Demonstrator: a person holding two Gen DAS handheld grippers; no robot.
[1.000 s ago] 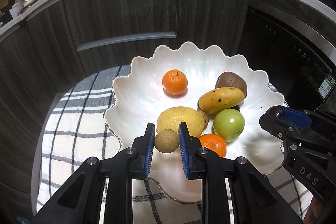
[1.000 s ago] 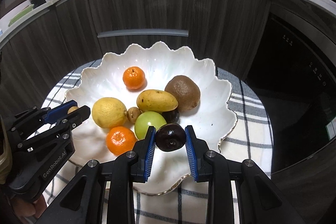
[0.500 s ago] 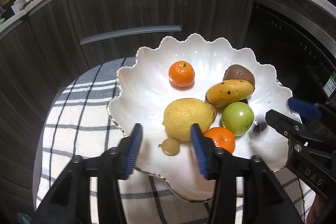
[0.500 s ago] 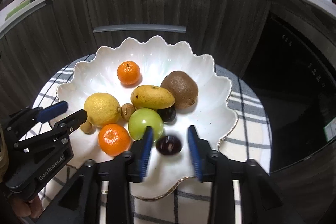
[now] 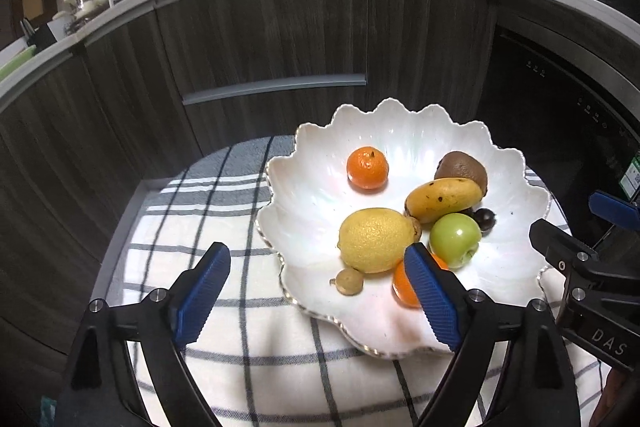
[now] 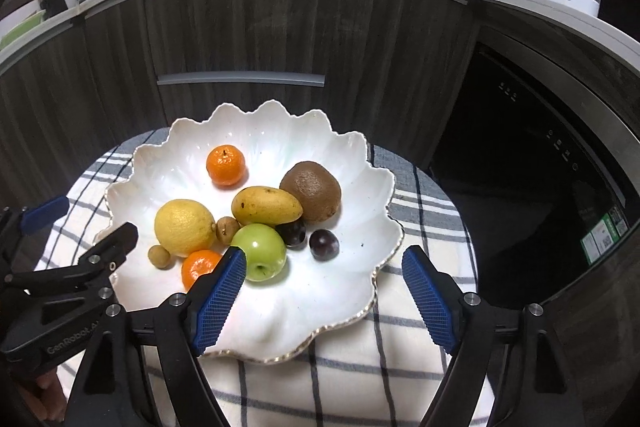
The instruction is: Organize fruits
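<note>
A white scalloped bowl (image 5: pixel 312 187) (image 6: pixel 280 307) holds a lemon (image 5: pixel 374 239), a green apple (image 5: pixel 456 239), a mango (image 5: pixel 442 199), a kiwi (image 5: pixel 462 171) and two mandarins. My left gripper (image 5: pixel 316 253) hovers over the bowl's near rim, jaws opening, gripping nothing. A small brown longan (image 5: pixel 350 281) lies loose in the bowl below the gap. My right gripper (image 6: pixel 324 263) is opening too, and the dark plum (image 6: pixel 324 244) rests free on the bowl just beyond its fingers. Each gripper shows at the edge of the other's view, the right gripper (image 5: pixel 568 215) and the left gripper (image 6: pixel 94 219).
The bowl sits on a checked cloth (image 5: pixel 224 227) over a small round table. Dark wood cabinets (image 5: pixel 280 47) stand close behind, with a black appliance door (image 6: pixel 540 167) to the right. A pan, pots and bottles line the worktop above.
Both grippers went from shut to wide open. The longan left the left jaws and the plum left the right jaws, both now lying in the bowl. Both grippers drew back and up a little.
</note>
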